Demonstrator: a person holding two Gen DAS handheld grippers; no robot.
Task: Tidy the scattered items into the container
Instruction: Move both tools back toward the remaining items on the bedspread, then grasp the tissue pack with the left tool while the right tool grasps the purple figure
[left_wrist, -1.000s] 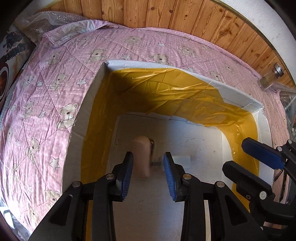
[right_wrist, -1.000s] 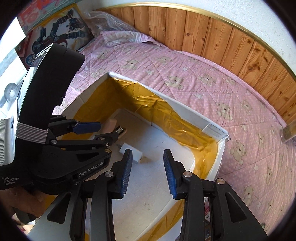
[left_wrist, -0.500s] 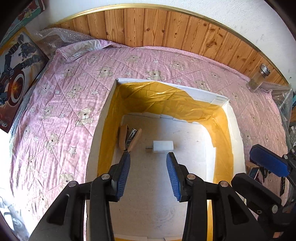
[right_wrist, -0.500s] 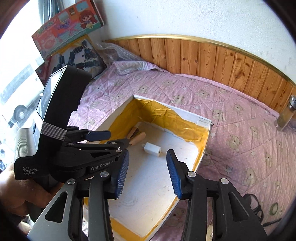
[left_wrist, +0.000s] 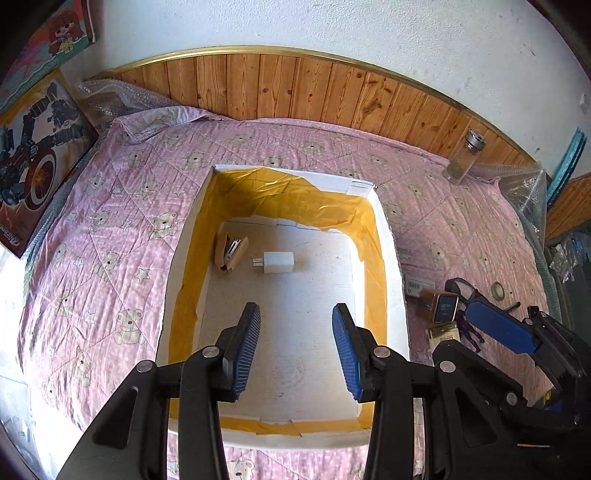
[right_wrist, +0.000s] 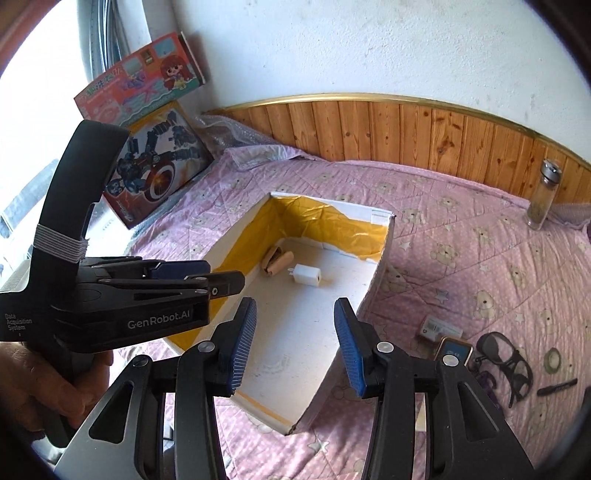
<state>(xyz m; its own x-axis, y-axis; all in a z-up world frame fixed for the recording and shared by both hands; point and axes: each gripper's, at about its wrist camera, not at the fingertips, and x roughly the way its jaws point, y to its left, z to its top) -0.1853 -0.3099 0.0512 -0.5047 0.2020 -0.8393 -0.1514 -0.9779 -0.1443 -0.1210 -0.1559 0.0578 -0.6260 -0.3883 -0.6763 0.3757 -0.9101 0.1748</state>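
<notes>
Both the left gripper (left_wrist: 295, 347) and right gripper (right_wrist: 295, 343) hang wide open and empty above the box (right_wrist: 376, 273), where 2 items already lie, while the glasses (right_wrist: 504, 354) at 4 o'clock could snag neighbouring clutter.

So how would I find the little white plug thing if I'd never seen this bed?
Look at the white cardboard box with yellow lining on the pink teddy-bear quilt. On its floor lie two things: the white block-shaped charger plug, prongs pointing at the tan stapler. It is the only white one.
</notes>
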